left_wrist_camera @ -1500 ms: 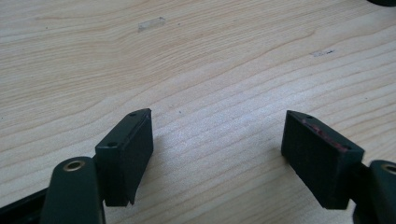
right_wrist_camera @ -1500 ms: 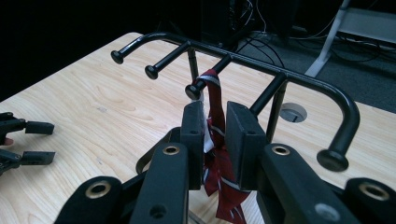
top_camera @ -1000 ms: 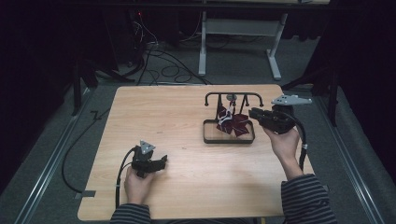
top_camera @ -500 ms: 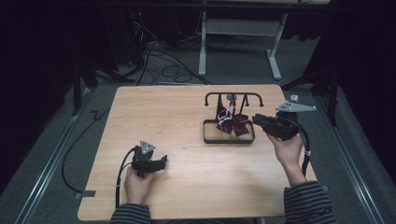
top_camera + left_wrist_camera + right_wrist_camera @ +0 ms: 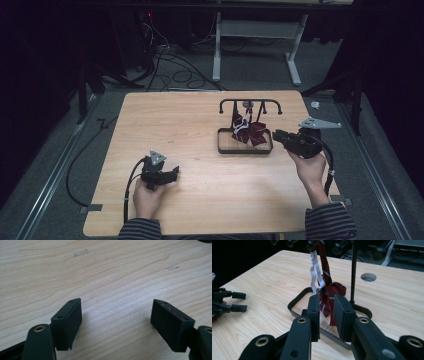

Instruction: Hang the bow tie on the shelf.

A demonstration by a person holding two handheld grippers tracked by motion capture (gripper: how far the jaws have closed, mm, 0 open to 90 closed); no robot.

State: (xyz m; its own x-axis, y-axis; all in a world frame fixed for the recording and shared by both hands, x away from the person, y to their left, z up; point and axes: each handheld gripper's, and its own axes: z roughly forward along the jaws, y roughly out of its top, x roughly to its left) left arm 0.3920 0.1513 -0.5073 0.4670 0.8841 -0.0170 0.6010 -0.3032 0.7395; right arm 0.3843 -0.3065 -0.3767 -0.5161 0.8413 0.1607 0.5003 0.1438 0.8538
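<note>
A dark red bow with white stripes [image 5: 250, 131] hangs by a white strap [image 5: 314, 267] from a black rack [image 5: 250, 101] whose tray base [image 5: 245, 150] stands right of the table's middle. My right gripper [image 5: 276, 135] is held level just right of the tray and points at the bow [image 5: 332, 290]. In the right gripper view its jaws [image 5: 327, 299] stand a narrow gap apart, having just opened slightly, with nothing pressed between the pads. My left gripper [image 5: 175, 174] rests at the front left, its jaws [image 5: 116, 307] wide open over bare wood.
The wooden table [image 5: 200, 130] has a round hole [image 5: 315, 105] near its far right corner. The rack's upright post [image 5: 354, 270] rises just right of the bow. Cables lie on the dark floor behind the table, beside a white desk frame [image 5: 255, 35].
My right gripper has moved down and slightly right, away from the rack's top to tray level. The left hand has stayed in place.
</note>
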